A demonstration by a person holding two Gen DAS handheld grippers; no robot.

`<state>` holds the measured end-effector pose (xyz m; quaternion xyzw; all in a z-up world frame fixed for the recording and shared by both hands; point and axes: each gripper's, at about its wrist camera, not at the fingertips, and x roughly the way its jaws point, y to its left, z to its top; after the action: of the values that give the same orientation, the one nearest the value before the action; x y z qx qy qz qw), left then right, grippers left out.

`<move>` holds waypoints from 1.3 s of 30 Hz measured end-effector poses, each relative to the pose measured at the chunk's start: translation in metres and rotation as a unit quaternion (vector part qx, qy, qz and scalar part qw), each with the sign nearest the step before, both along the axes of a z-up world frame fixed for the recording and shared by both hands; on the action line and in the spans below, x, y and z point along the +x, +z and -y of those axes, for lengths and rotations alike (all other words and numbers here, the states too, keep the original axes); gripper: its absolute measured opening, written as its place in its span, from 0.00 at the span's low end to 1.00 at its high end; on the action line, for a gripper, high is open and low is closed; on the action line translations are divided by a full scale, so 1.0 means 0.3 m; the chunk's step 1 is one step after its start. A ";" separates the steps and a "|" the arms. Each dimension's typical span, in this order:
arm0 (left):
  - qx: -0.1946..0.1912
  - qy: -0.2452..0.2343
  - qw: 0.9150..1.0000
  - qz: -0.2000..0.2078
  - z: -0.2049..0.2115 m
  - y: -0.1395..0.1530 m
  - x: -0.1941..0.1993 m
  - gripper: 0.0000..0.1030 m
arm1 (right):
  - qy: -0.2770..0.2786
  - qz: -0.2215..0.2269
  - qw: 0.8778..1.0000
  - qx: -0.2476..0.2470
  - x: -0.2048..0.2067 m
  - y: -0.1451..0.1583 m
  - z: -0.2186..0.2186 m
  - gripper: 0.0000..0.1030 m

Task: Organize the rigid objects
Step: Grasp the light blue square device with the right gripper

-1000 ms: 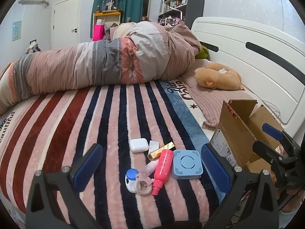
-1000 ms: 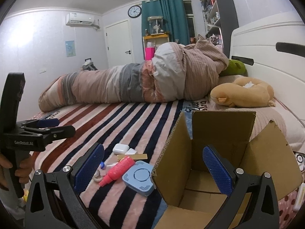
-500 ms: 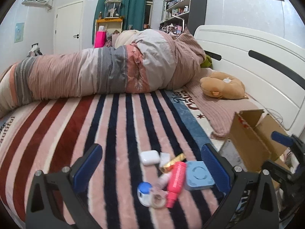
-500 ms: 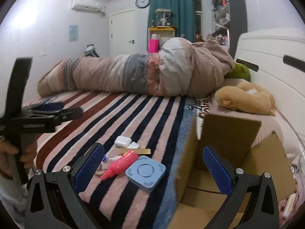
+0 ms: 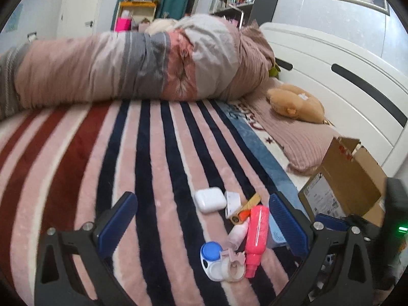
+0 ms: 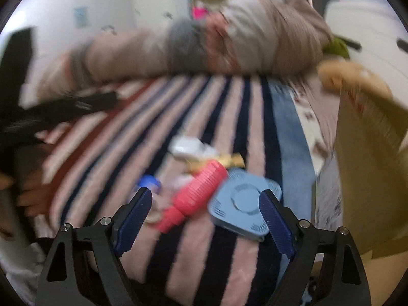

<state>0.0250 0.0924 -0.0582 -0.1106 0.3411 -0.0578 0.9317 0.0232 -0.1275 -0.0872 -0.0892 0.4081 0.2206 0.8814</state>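
Nearest, right hand-held gripper (image 6: 205, 219): jaws closing, nothing pressed yet; the pink bottle (image 6: 196, 193) and blue square gadget (image 6: 244, 201) lie just beyond and between its pads. View is blurred, so exact gaps can't be told. Left hand-held gripper (image 5: 201, 224) is wide open, empty, over the same cluster on the striped bed blanket (image 5: 158, 153).

Cluster, near to far in left view: blue-capped white case (image 5: 211, 257) touching a tape roll (image 5: 233, 267), pink bottle beside them, gold bar (image 5: 251, 202), white earbud case (image 5: 210, 200) farthest. Cardboard box (image 5: 349, 178) sits right, flaps open.

Judgement: step is first pick. Best to commit to one item, prob. the blue gadget nearest the box, center pads on opposite edges, press lightly into the soft blanket w/o nudging the bottle, then lift straight before swinging right to the box.
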 end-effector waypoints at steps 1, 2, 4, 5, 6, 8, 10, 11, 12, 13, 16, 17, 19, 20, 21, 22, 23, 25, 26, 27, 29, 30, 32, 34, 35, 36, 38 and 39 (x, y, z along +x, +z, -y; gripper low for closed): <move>-0.001 -0.002 1.000 -0.004 -0.002 -0.012 0.003 0.99 | -0.015 -0.012 1.000 -0.015 0.017 -0.030 -0.001 0.82; 0.000 -0.003 1.000 -0.005 -0.004 -0.022 0.003 0.99 | -0.029 -0.029 0.999 -0.030 0.033 -0.057 -0.001 0.82; 0.002 -0.001 1.000 -0.005 -0.003 -0.034 0.001 0.99 | -0.046 -0.034 0.997 -0.053 0.062 -0.104 -0.009 0.83; 0.000 0.000 1.000 -0.008 -0.003 -0.041 0.000 0.99 | -0.050 -0.035 0.996 -0.060 0.074 -0.128 -0.012 0.83; -0.002 0.000 1.000 -0.010 -0.002 -0.048 -0.001 0.99 | -0.053 -0.038 0.996 -0.065 0.090 -0.149 -0.021 0.84; -0.003 -0.004 1.000 -0.013 0.002 -0.059 -0.004 0.99 | -0.066 -0.031 0.995 -0.070 0.117 -0.169 -0.027 0.89; -0.001 -0.004 1.000 -0.015 0.001 -0.070 -0.008 0.99 | -0.077 -0.023 0.994 -0.080 0.139 -0.180 -0.021 0.89; 0.002 -0.002 1.000 -0.018 0.002 -0.077 -0.008 0.99 | -0.082 -0.021 0.993 -0.083 0.149 -0.186 -0.019 0.89; 0.006 0.000 1.000 -0.020 0.000 -0.084 -0.007 0.99 | -0.090 -0.022 0.992 -0.089 0.167 -0.195 -0.011 0.90; 0.008 0.003 1.000 -0.023 -0.002 -0.091 -0.007 0.99 | -0.092 -0.028 0.991 -0.088 0.179 -0.202 -0.008 0.90; 0.002 0.003 1.000 -0.028 -0.009 -0.102 -0.006 0.99 | -0.094 -0.043 0.992 -0.071 0.181 -0.224 0.014 0.88; 0.001 0.002 1.000 -0.027 -0.009 -0.102 -0.006 0.99 | -0.086 -0.042 0.993 -0.064 0.176 -0.229 0.017 0.85; 0.002 0.000 1.000 -0.024 -0.009 -0.100 -0.010 0.99 | -0.069 -0.034 0.995 -0.066 0.156 -0.225 0.027 0.83; 0.002 -0.001 1.000 -0.022 -0.010 -0.099 -0.013 0.99 | -0.056 -0.027 0.995 -0.076 0.142 -0.222 0.026 0.83; 0.001 -0.003 1.000 -0.020 -0.010 -0.099 -0.016 0.99 | -0.041 -0.021 0.995 -0.084 0.127 -0.216 0.026 0.83; 0.000 -0.004 1.000 -0.019 -0.011 -0.098 -0.018 0.99 | -0.023 -0.014 0.996 -0.087 0.111 -0.212 0.025 0.83; -0.001 -0.004 1.000 -0.019 -0.012 -0.098 -0.019 0.99 | -0.009 -0.010 0.996 -0.093 0.095 -0.207 0.030 0.82; -0.001 -0.005 1.000 -0.018 -0.012 -0.098 -0.021 0.99 | 0.029 -0.019 0.995 -0.090 0.060 -0.202 0.043 0.82; -0.002 -0.005 1.000 -0.018 -0.012 -0.097 -0.020 0.99 | 0.038 -0.033 0.995 -0.083 0.049 -0.206 0.054 0.82; -0.003 -0.007 1.000 -0.018 -0.010 -0.097 -0.021 0.99 | 0.035 -0.041 0.996 -0.077 0.042 -0.210 0.061 0.82; -0.003 -0.010 1.000 -0.019 -0.002 -0.096 -0.020 0.99 | 0.018 -0.048 0.996 -0.070 0.029 -0.217 0.074 0.82; -0.001 -0.011 1.000 -0.019 0.003 -0.096 -0.019 0.99 | 0.005 -0.049 0.996 -0.069 0.025 -0.220 0.073 0.83; 0.001 -0.013 1.000 -0.019 0.008 -0.095 -0.018 0.99 | -0.028 -0.052 0.996 -0.063 0.028 -0.221 0.075 0.83; 0.000 -0.014 1.000 -0.018 0.011 -0.095 -0.019 0.99 | -0.052 -0.065 0.996 -0.042 0.045 -0.230 0.079 0.84; -0.001 -0.014 1.000 -0.017 0.009 -0.095 -0.021 0.99 | -0.068 -0.083 0.994 -0.024 0.060 -0.240 0.089 0.84; -0.003 -0.015 1.000 -0.016 0.008 -0.095 -0.022 0.99 | -0.080 -0.093 0.992 -0.008 0.070 -0.243 0.101 0.87; -0.006 -0.017 1.000 -0.016 0.005 -0.096 -0.020 0.99 | -0.098 -0.101 0.990 0.008 0.092 -0.240 0.107 0.88; -0.008 -0.018 1.000 -0.015 0.004 -0.097 -0.019 0.99 | -0.102 -0.101 0.990 0.011 0.099 -0.237 0.108 0.87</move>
<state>0.0192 0.0912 -0.0875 -0.1123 0.3568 -0.0756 0.9243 0.0530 -0.1599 -0.1582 -0.0147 0.4993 0.1420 0.8546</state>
